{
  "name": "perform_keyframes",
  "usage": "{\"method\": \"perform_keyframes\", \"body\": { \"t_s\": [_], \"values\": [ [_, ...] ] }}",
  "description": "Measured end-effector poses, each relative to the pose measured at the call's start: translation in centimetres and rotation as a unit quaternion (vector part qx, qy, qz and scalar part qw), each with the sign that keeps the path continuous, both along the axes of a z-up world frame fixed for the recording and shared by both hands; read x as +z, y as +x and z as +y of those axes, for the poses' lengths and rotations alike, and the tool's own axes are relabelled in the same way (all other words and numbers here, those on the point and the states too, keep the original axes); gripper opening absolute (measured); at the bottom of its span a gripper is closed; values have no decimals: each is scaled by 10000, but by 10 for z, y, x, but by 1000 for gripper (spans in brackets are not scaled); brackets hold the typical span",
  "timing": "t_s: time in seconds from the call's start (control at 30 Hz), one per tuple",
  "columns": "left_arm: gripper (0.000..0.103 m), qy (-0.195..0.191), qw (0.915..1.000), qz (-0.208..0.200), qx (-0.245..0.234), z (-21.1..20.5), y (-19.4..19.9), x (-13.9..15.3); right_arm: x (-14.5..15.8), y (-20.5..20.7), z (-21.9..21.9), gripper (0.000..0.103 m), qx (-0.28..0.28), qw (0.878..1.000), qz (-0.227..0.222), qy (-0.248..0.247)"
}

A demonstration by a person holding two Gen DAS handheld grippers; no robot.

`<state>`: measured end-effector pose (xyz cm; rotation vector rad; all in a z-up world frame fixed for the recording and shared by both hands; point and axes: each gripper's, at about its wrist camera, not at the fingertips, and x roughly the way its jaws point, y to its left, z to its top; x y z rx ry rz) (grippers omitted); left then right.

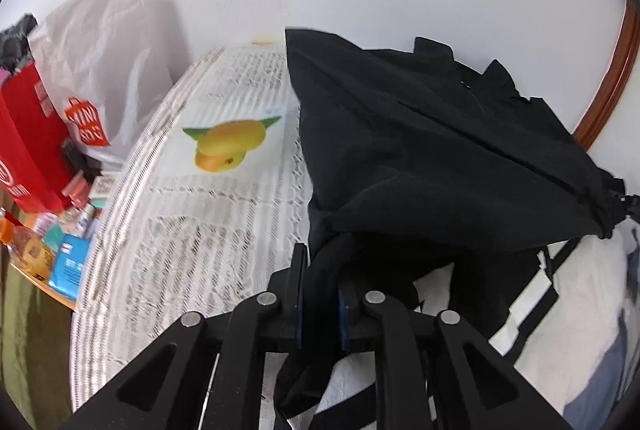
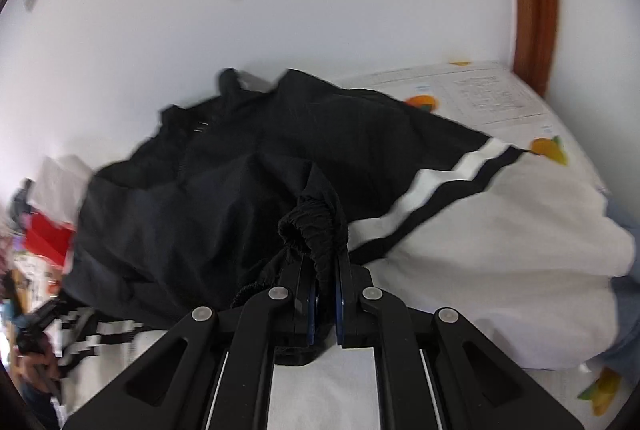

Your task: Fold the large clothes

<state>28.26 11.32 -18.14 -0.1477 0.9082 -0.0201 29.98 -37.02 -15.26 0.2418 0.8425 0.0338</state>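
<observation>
Gripping black jacket (image 1: 420,150): left gripper (image 1: 322,284) and right gripper (image 2: 325,284) both clamped on cloth, bulk lying ahead.

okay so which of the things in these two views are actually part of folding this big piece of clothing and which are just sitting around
Part of the job:
- black garment with white stripes
- left gripper, shut on the black fabric
- right gripper, shut on the elastic hem
- mango-print sheet it lies on

Just lying about:
- red bag
- white shopping bag
- small packets and bottles on the side shelf
</observation>
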Motion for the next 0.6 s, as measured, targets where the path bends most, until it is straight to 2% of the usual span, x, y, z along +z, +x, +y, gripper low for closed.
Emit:
{"method": "perform_keyframes", "body": {
  "t_s": [0.1,0.17,0.23,0.3,0.37,0.43,0.5,0.6],
  "values": [
    [17,7,10000,24,-20,-3,-3,0,7,1,-13,11,-63,10000,40,59],
    [17,105,9999,30,-23,-7,-4,0,20,-7,-12,18,-227,9991,-104,-330],
    [17,111,9999,48,-16,-8,-4,1,32,-17,-7,18,-278,9974,-272,-613],
    [17,90,9999,59,-33,-9,-4,1,45,-26,1,20,-120,9966,-504,-647],
    [17,85,9999,106,-36,-9,-4,0,50,-29,17,31,163,9951,-699,-681],
    [17,48,9999,128,-17,-8,-5,0,44,-22,37,34,505,9925,-759,-811],
    [18,-4,9999,129,13,-6,-6,1,24,-11,49,34,625,9919,-548,-956],
    [22,-44,9998,150,92,-4,-8,0,-10,3,40,32,239,9918,-78,-1253]
  ]
}}
